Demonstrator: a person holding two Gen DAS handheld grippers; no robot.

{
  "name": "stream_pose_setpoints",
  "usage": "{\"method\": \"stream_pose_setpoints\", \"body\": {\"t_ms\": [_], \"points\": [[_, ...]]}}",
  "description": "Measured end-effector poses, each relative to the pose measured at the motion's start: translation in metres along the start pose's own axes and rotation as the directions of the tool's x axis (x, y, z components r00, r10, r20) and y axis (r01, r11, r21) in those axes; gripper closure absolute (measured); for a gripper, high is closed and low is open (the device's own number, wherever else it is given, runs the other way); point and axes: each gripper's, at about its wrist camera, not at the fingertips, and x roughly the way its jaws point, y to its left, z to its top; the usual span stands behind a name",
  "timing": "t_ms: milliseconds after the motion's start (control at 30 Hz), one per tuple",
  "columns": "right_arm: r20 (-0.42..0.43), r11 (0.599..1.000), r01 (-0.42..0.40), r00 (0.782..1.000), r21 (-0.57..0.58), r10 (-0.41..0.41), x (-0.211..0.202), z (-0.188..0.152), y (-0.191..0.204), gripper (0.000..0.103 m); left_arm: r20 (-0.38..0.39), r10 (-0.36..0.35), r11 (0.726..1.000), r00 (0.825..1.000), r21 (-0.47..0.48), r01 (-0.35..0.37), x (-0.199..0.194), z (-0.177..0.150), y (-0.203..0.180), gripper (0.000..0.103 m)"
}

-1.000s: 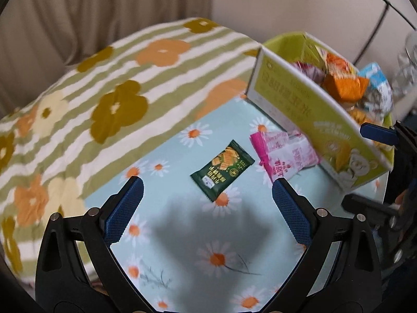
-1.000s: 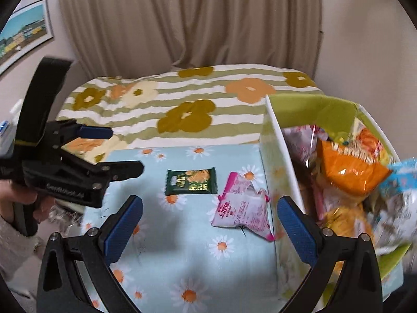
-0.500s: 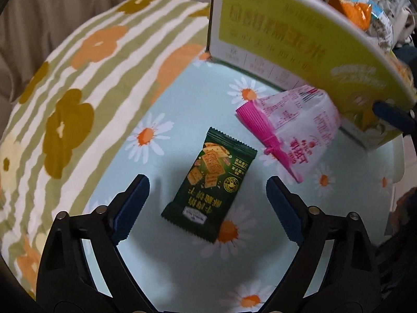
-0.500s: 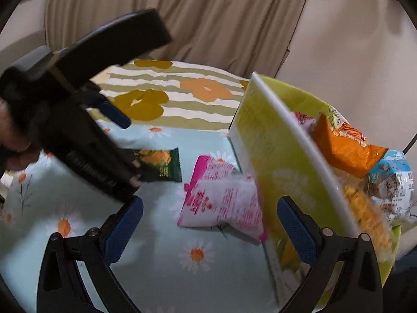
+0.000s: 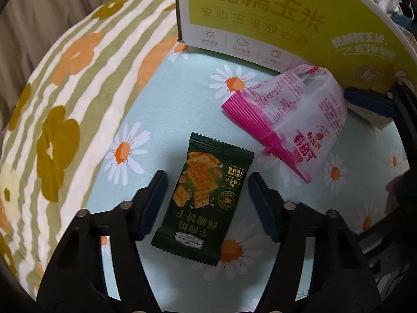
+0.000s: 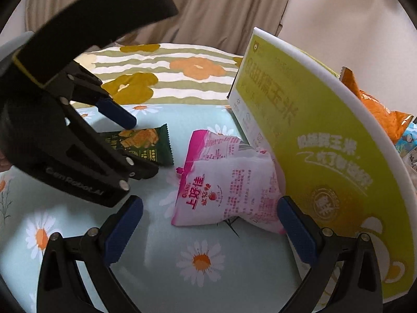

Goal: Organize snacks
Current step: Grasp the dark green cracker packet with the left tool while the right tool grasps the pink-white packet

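The green cracker packet (image 5: 202,203) lies flat on the daisy-print cloth (image 5: 166,109) covering the surface, between the jaws of my left gripper (image 5: 204,206). Those jaws have just been closing, with the packet between them, but a sliver of cloth shows on either side, so they are not yet gripping it. Just beside it, the pink-and-white snack bag (image 6: 226,182) leans against the yellow-green snack box (image 6: 320,140), and my right gripper (image 6: 208,232) hovers with its jaws released wide, straddling the bag without touching it.

My worry on the left is that the packet is thin and flat: if the jaws close along the cloth, I judge they could pinch fabric with it, or buckle it so it slides out. On the right, one finger (image 6: 297,232) sits close to the box wall, so closing there may nudge the box or catch only the bag's crimped edge. The grippers are near each other and could collide when lifting.
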Motion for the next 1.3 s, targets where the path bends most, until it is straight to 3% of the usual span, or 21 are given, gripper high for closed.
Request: {"method": "stream_pose_setpoints", "body": {"t_ms": [33, 100, 433, 567, 700, 833, 1067, 1300], "points": [[0.003, 1.000, -0.001, 1.000, -0.001, 0.001, 0.001, 0.001, 0.001, 0.000, -0.001, -0.003, 1.000, 1.000, 0.003, 0.003, -0.001, 0.000, 0.000, 0.055], [0.002, 1.000, -0.001, 1.000, -0.004, 0.001, 0.003, 0.005, 0.002, 0.000, -0.008, -0.006, 1.000, 1.000, 0.006, 0.006, -0.004, -0.002, 0.000, 0.058], [-0.016, 1.000, 0.007, 1.000, -0.004, -0.007, 0.008, 0.009, 0.004, 0.000, -0.059, 0.002, 0.999, 0.998, -0.053, -0.006, -0.013, -0.026, 0.010, 0.059], [-0.039, 0.995, -0.088, 0.995, 0.055, 0.091, 0.011, 0.012, -0.001, 0.000, -0.070, 0.002, 0.991, 0.998, -0.132, -0.012, -0.021, -0.045, 0.020, 0.059], [0.032, 0.962, -0.256, 0.967, 0.095, 0.254, -0.009, 0.011, -0.008, 0.000, -0.071, -0.003, 0.980, 0.997, -0.198, -0.012, -0.027, -0.061, 0.028, 0.059], [0.110, 0.975, -0.189, 0.978, 0.113, 0.177, -0.028, 0.014, -0.010, 0.000, -0.068, 0.003, 0.974, 0.998, -0.228, -0.018, -0.029, -0.069, 0.029, 0.059], [-0.014, 0.982, -0.111, 0.993, 0.156, 0.115, 0.015, 0.029, -0.004, 0.001, -0.051, 0.020, 0.967, 0.998, -0.251, -0.032, -0.030, -0.072, 0.028, 0.059], [-0.128, 0.964, -0.157, 0.974, 0.216, 0.188, 0.047, 0.029, -0.008, 0.003, -0.064, 0.070, 0.976, 0.995, -0.200, -0.081, -0.030, -0.073, 0.017, 0.059]]}}
